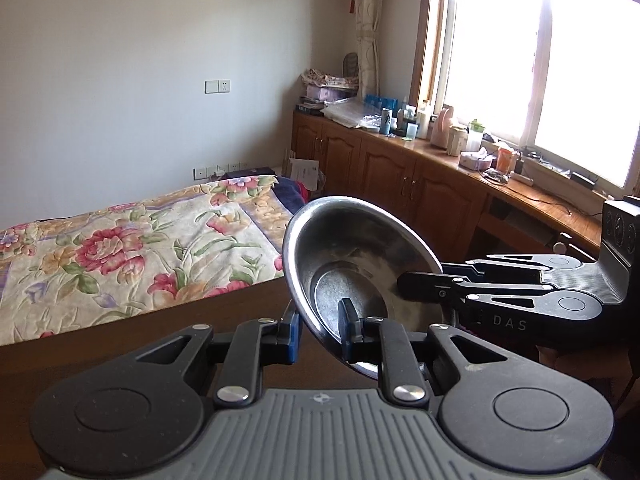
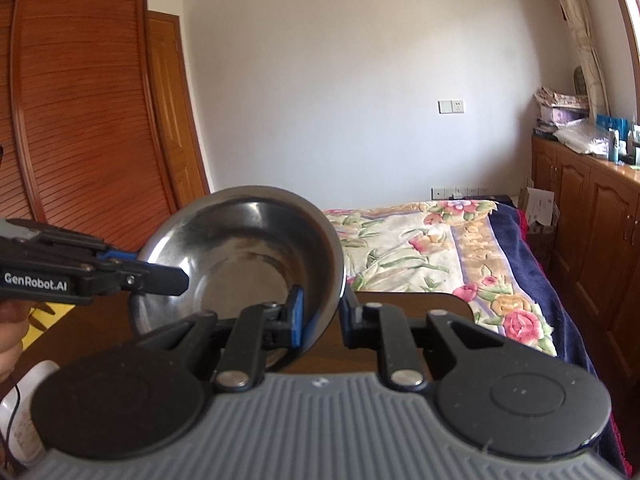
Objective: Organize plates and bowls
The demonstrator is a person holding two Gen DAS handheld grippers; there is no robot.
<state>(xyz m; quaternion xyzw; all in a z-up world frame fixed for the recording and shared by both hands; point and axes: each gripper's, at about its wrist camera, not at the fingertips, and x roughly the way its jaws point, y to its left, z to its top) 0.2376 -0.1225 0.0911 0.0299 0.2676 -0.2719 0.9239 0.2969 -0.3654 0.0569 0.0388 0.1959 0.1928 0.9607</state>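
Note:
A single steel bowl [image 1: 352,252] is held up in the air, tilted, with its hollow facing both cameras. My left gripper [image 1: 319,330] is shut on the near rim, one finger inside the bowl and one outside. My right gripper [image 1: 424,280] reaches in from the right and is shut on the opposite rim. In the right wrist view the same bowl [image 2: 240,248] sits between the fingers of the right gripper [image 2: 322,314]. There the left gripper [image 2: 160,270] pinches the rim from the left. No plates show.
A dark wooden table [image 2: 400,308] lies below the bowl. Beyond it is a bed with a floral quilt [image 1: 120,248]. Wooden cabinets [image 1: 400,184] with cluttered tops run under the window on the right. A wardrobe [image 2: 80,120] stands at the left. A white object [image 2: 24,400] is partly visible at the lower left.

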